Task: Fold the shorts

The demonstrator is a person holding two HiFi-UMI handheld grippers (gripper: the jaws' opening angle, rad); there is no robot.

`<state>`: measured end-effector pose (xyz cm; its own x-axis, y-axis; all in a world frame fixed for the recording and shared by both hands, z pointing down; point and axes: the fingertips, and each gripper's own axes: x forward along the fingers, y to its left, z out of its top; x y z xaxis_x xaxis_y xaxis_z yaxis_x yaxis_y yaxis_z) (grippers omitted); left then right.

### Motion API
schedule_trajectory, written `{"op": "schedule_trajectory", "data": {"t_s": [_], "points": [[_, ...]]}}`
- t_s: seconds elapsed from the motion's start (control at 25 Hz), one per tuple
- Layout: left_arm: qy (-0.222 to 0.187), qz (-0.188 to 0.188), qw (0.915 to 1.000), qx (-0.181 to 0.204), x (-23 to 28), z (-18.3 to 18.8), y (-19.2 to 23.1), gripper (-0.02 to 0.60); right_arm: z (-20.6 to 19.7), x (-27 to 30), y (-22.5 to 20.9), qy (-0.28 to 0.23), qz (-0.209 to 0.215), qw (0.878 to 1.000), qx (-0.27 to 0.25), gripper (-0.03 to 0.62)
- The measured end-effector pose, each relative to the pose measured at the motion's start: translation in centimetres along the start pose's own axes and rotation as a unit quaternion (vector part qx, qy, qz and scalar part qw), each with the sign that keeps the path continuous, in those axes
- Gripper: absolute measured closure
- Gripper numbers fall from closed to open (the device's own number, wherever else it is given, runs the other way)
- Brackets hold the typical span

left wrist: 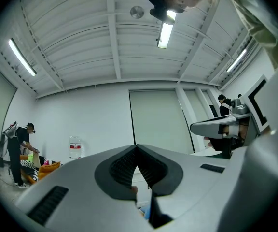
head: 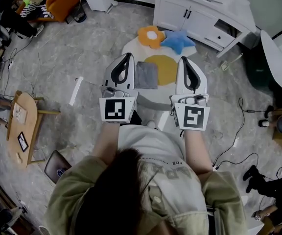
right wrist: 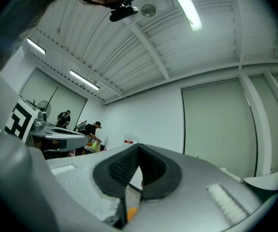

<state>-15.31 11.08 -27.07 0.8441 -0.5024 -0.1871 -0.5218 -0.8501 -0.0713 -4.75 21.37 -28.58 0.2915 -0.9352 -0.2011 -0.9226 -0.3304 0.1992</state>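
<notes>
Holding a white two-jaw gripper in each hand, the person keeps both side by side in front of the chest, each with its black-and-white marker cube facing the head camera. The left gripper (head: 128, 58) has its jaws pressed together: in the left gripper view (left wrist: 137, 148) the dark ribbed pads (left wrist: 122, 166) meet at the tips with nothing pinched between them, and beyond them only a pale wall and a ribbed ceiling show. The right gripper (head: 184, 60) is the same; in the right gripper view (right wrist: 138, 148) its pads (right wrist: 123, 167) close to a point at the tips and grip nothing.

The grey shorts (head: 146, 75) lie as a flat, roughly square bundle on the round white table (head: 131, 45), seen from the head view in the gap between the two grippers, just beside the left one. Neither gripper grips them. A round yellow mat (head: 164, 67) lies at the right edge of the shorts, and an orange flower-shaped cushion (head: 151, 35) and a blue star-shaped cushion (head: 177, 40) sit at the table's far side.
</notes>
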Motion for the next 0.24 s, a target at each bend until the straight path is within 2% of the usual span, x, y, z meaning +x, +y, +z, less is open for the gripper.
{"op": "schedule_trajectory", "data": {"t_s": [0.24], "points": [[-0.006,-0.006,0.9999,-0.012,-0.23,0.32,-0.59,0.572,0.13,-0.35,0.18,0.003,0.008,1.000,-0.003,0.595]]}}
